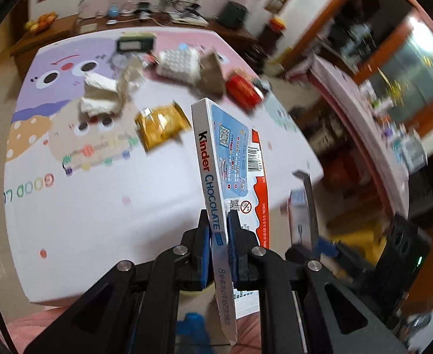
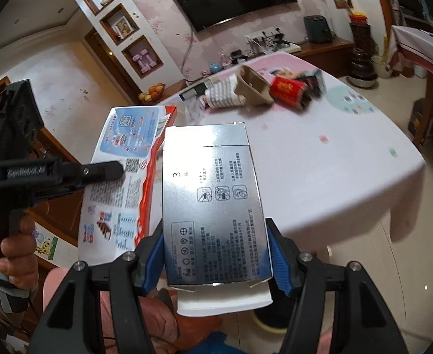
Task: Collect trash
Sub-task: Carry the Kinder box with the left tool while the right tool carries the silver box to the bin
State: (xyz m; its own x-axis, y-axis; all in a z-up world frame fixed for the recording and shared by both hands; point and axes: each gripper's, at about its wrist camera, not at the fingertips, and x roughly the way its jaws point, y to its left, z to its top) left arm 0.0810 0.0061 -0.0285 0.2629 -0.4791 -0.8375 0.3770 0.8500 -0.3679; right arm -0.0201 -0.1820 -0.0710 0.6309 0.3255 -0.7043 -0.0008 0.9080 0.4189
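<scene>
Left wrist view shows the table (image 1: 77,206) under its cartoon cloth, littered with a crumpled tissue (image 1: 100,94), a gold wrapper (image 1: 161,125) and a red packet (image 1: 243,90). Above its near edge, the left tool (image 1: 218,221) pinches a Kinder chocolate box (image 1: 231,153) edgewise. Beside it, the right tool (image 2: 215,236) clamps a silver carton (image 2: 210,194) across its width.

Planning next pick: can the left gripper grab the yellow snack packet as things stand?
Probably not yet. The left gripper has its jaws shut on the Kinder Chocolate box. The path to the yellow snack packet looks free, but the box must go first.
</scene>
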